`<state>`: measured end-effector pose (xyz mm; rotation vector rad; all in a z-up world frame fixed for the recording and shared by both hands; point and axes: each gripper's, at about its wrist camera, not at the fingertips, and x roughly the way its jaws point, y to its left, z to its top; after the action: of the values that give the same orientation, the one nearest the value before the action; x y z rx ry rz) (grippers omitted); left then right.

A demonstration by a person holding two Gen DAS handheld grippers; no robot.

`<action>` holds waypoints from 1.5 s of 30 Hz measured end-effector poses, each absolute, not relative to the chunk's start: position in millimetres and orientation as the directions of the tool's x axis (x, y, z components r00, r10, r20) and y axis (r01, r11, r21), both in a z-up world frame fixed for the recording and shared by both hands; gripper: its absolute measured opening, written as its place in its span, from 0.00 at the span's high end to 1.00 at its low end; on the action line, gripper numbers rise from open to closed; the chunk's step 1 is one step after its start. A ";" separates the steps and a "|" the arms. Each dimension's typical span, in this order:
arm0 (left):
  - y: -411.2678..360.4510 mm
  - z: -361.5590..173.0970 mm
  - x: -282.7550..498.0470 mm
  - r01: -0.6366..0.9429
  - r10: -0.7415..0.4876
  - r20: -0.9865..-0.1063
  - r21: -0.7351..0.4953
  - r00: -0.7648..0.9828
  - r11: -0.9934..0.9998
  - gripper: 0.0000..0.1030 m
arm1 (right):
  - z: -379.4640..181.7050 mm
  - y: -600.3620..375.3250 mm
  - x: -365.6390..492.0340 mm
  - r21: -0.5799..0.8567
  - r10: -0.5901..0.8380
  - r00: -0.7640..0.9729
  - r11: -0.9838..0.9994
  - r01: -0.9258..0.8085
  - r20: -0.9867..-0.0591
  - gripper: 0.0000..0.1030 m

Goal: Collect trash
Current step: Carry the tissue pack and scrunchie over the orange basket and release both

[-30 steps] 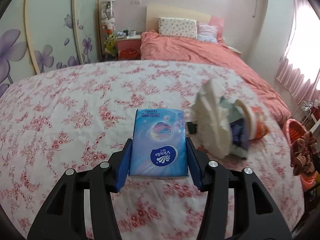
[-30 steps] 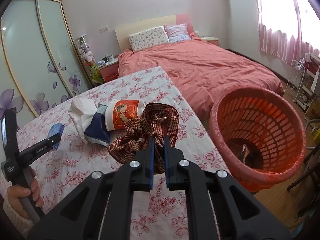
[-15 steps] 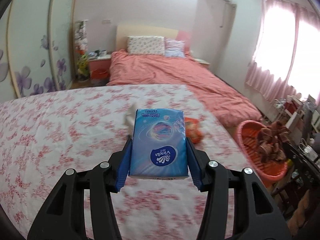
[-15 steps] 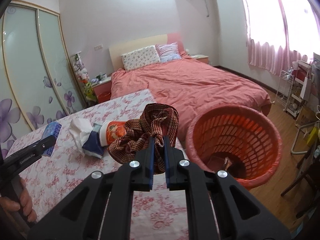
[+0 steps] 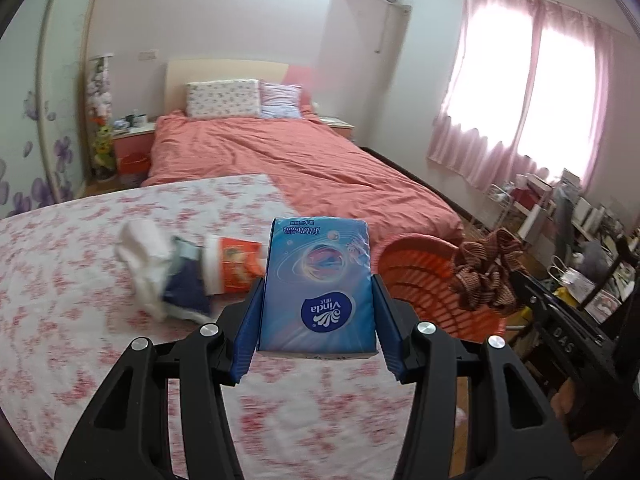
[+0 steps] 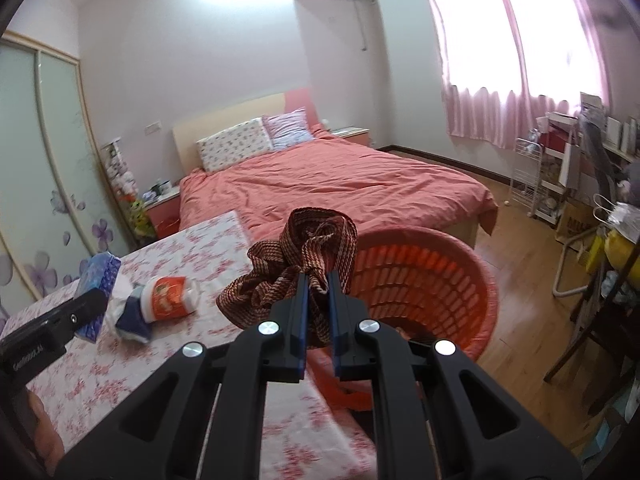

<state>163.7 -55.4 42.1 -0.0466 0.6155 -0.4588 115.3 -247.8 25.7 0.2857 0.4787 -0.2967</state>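
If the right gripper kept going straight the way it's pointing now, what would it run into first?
Most likely the orange laundry basket. The right gripper, shut on the brown woven cloth, points at its near rim and open mouth, with nothing else visibly between; depth is hard to judge through the fisheye.

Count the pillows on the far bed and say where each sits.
2. A floral pillow leans on the headboard at the left; a striped pillow sits beside it, to the right. More may be hidden behind.
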 end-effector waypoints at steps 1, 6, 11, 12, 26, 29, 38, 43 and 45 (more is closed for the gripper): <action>-63.0 41.3 164.0 0.415 -0.441 -0.546 -0.179 0.712 0.892 0.50 | 24.9 -251.7 114.8 0.201 -0.216 0.846 0.915 0.349 -0.488 0.91; -87.2 36.5 161.9 0.464 -0.487 -0.547 -0.191 0.681 0.865 0.50 | 19.9 -272.0 111.9 0.216 -0.241 0.842 0.899 0.381 -0.483 0.91; -111.1 31.3 164.4 0.501 -0.522 -0.551 -0.206 0.651 0.841 0.50 | 16.7 -291.6 110.2 0.234 -0.265 0.839 0.881 0.411 -0.475 0.91; -116.2 29.9 165.3 0.506 -0.528 -0.553 -0.208 0.645 0.837 0.50 | 15.7 -294.8 110.4 0.238 -0.269 0.839 0.878 0.416 -0.474 0.91; -178.4 9.8 178.2 0.564 -0.567 -0.585 -0.214 0.580 0.798 0.50 | -5.1 -339.9 123.1 0.286 -0.290 0.827 0.840 0.461 -0.481 0.90; -189.9 3.7 181.5 0.571 -0.566 -0.599 -0.209 0.567 0.793 0.50 | -8.4 -346.3 127.9 0.302 -0.287 0.825 0.831 0.467 -0.486 0.90; -209.9 -12.9 195.9 0.567 -0.548 -0.647 -0.210 0.530 0.796 0.47 | -18.8 -366.3 149.1 0.348 -0.260 0.824 0.811 0.469 -0.504 0.82; -213.6 -21.2 201.9 0.556 -0.530 -0.672 -0.207 0.517 0.805 0.34 | -23.3 -376.3 151.7 0.350 -0.272 0.815 0.800 0.487 -0.512 0.78; -210.1 -23.1 202.0 0.546 -0.518 -0.680 -0.203 0.519 0.813 0.34 | -23.5 -375.0 149.4 0.337 -0.285 0.809 0.800 0.496 -0.514 0.72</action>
<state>202.0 -210.1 -23.1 0.0376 0.8029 -0.6383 149.4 -375.0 -23.5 0.4816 0.4622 -0.4349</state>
